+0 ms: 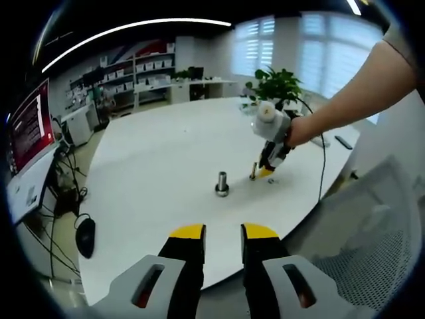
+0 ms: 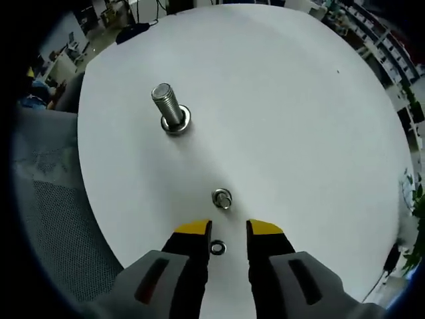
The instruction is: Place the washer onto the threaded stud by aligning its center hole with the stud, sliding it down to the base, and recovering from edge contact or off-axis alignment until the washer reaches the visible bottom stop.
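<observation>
Threaded stud [image 2: 170, 110]: stands upright on the white round table [image 2: 285, 100], well in from its rim; a ring-shaped part sits around its base (whether that is a washer or the stud's own flange, I cannot tell). In the left gripper view the stud [image 1: 222, 183] stands toward the middle of the table [image 1: 159, 173].

Washer between the jaws [image 2: 217, 248]: a small ring lying flat on the table between the yellow tips of the right gripper [image 2: 228, 230], near the table edge closest to that camera; whether the tips touch it cannot be told.

Second small part [image 2: 222, 198]: a metal ring-like piece on the table just beyond the jaw tips, between them and the stud, apart from both.

Right gripper: jaws apart with a narrow gap, nothing clamped. In the left gripper view it [image 1: 264, 169] points down at the table beside the stud, held by a person's hand [image 1: 300, 130].

Left gripper [image 1: 222, 231]: jaws parted by a narrow gap, empty, over the near table edge, well apart from the stud.

Surroundings: a computer mouse [image 1: 85, 237] on the floor side left of the table, a potted plant [image 1: 277, 84] at the far edge.
</observation>
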`<state>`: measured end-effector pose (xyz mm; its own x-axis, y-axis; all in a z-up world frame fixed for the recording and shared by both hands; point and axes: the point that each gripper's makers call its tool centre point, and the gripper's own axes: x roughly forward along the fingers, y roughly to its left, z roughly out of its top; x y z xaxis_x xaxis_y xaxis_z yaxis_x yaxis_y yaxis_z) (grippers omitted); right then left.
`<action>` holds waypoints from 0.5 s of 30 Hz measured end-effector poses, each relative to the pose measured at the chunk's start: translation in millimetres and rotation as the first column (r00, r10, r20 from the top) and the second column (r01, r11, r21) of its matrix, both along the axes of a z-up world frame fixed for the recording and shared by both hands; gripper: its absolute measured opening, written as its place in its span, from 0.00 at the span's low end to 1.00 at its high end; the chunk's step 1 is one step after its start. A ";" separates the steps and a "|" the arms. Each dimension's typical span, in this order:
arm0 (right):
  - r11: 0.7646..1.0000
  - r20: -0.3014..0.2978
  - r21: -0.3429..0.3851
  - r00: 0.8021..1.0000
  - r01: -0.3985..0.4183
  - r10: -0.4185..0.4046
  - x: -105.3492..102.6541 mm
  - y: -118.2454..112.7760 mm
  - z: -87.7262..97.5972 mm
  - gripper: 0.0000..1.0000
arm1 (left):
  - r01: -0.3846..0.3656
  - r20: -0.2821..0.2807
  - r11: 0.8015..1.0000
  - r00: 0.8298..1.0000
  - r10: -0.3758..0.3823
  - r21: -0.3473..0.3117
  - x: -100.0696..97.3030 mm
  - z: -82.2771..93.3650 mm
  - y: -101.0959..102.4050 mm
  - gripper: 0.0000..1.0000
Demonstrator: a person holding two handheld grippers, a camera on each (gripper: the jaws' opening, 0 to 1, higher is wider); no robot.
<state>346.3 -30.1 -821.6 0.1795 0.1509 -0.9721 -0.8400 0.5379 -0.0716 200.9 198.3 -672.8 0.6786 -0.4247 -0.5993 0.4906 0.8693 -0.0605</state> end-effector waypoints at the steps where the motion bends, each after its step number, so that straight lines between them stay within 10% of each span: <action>1: 1.000 -0.001 -0.001 1.000 0.003 -0.003 -2.4 -2.8 -0.6 0.24 | 0.002 0.000 1.000 1.000 -0.002 0.000 0.0 0.0 -0.2 0.19; 15: 0.999 -0.043 -0.002 0.998 0.046 -0.046 -29.2 -25.4 -18.1 0.28 | 0.019 -0.012 1.000 1.000 -0.018 0.009 -1.7 -2.4 -2.0 0.18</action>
<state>317.1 -55.4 -839.7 0.1442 0.1427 -0.9792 -0.8169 0.5757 -0.0364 199.2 196.4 -675.2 0.6637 -0.4314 -0.6111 0.5059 0.8606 -0.0581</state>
